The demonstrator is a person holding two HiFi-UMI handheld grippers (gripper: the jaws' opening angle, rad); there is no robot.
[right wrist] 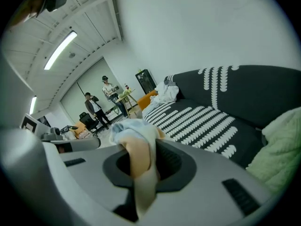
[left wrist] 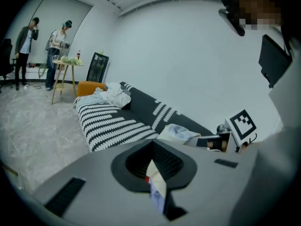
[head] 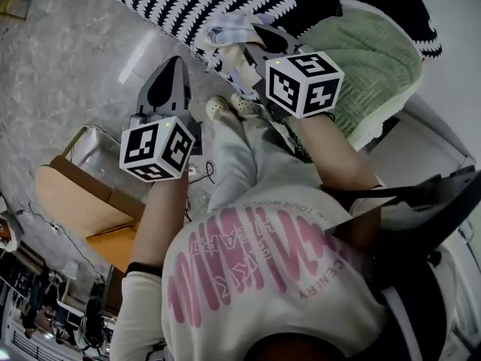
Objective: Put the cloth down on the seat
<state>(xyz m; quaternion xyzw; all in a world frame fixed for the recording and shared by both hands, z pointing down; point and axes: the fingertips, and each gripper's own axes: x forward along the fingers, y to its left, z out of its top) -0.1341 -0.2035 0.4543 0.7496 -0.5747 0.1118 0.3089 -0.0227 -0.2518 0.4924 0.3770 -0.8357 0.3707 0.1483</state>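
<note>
My right jaws [right wrist: 143, 173] are clenched on the cloth [right wrist: 134, 128], a pale blue and cream bundle. It bulges out above the seam between them, and a cream fold trails down through it. In the head view the cloth [head: 228, 28] sits bunched at the tip of my right gripper [head: 254, 42], at the front edge of the sofa seat [head: 188, 2]. I cannot tell whether it touches the seat.

My left jaws [left wrist: 155, 173] are closed on a small white slip [left wrist: 157, 185] with a red spot and a bluish lower end. My left gripper [head: 171, 70] is lower in the head view, over the marble floor [head: 68, 59] and apart from the sofa. From that side I see the cloth [left wrist: 181, 132] held just beside the near end of the striped seat [left wrist: 113, 124].

The seat is black with rows of white marks and stretches away from my right jaws [right wrist: 197, 121]. A light green knitted cushion [right wrist: 282, 149] lies close on the right, and in the head view it [head: 368, 66] is just beyond my right marker cube [head: 304, 83]. A heap of white clothes [left wrist: 113, 95] rests at the sofa's far end. Well beyond it two people [left wrist: 56, 41] stand by a small desk [left wrist: 63, 65].
</note>
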